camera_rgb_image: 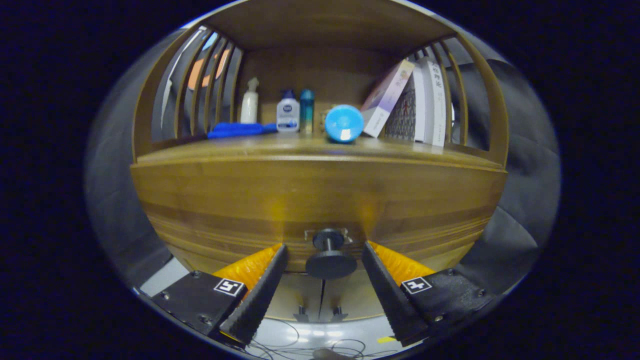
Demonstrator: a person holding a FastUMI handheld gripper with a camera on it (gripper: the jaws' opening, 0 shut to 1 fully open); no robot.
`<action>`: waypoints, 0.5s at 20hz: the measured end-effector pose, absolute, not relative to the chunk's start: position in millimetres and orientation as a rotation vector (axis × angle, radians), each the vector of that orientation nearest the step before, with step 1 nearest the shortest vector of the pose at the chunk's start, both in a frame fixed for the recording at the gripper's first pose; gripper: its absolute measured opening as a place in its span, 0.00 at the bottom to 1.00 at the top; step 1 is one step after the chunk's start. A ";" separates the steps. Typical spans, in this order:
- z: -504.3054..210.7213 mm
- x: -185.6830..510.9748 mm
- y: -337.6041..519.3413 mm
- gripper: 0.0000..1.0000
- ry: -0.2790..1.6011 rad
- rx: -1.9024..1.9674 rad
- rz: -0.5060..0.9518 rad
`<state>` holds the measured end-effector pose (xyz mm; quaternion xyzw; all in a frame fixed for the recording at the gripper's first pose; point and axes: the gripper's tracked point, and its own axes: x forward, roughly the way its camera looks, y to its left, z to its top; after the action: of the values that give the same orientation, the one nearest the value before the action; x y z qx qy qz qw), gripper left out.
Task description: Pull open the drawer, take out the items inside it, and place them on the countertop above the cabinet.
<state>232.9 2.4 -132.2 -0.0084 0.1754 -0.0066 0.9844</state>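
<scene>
Gripper (325, 252) sits w/ fingers spread apart, one on each side of the drawer knob (330, 257); neither finger touches it. Drawer (320, 200) front looks flush w/ the cabinet, i.e. closed.

Step in hand, by my read: lining up on the knob. That fits either a grab before the pull or a release after pushing it shut; can't tell which. If a pull is due, fingers need to close square on the knob's stem, then draw straight toward the near side.

Drawer: wide wood front, banded grain, one dark round knob low at centre. Contents hidden.

On the countertop (300, 147) above: blue cloth (235, 130) far left, three bottles (287, 114), round blue thing (344, 123), books (420, 100) leaning right.
</scene>
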 end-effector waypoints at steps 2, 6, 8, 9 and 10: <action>-141.1 234.4 5.2 1.00 0.360 0.012 0.003; -122.7 196.3 2.5 1.00 0.288 0.025 0.021; -109.7 167.1 3.7 1.00 0.251 0.033 0.039; -103.0 150.1 4.1 1.00 0.233 0.036 0.048; -93.9 132.4 3.0 1.00 0.212 0.042 0.056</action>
<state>132.4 3.0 -93.9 0.0210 0.1056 0.0279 0.9938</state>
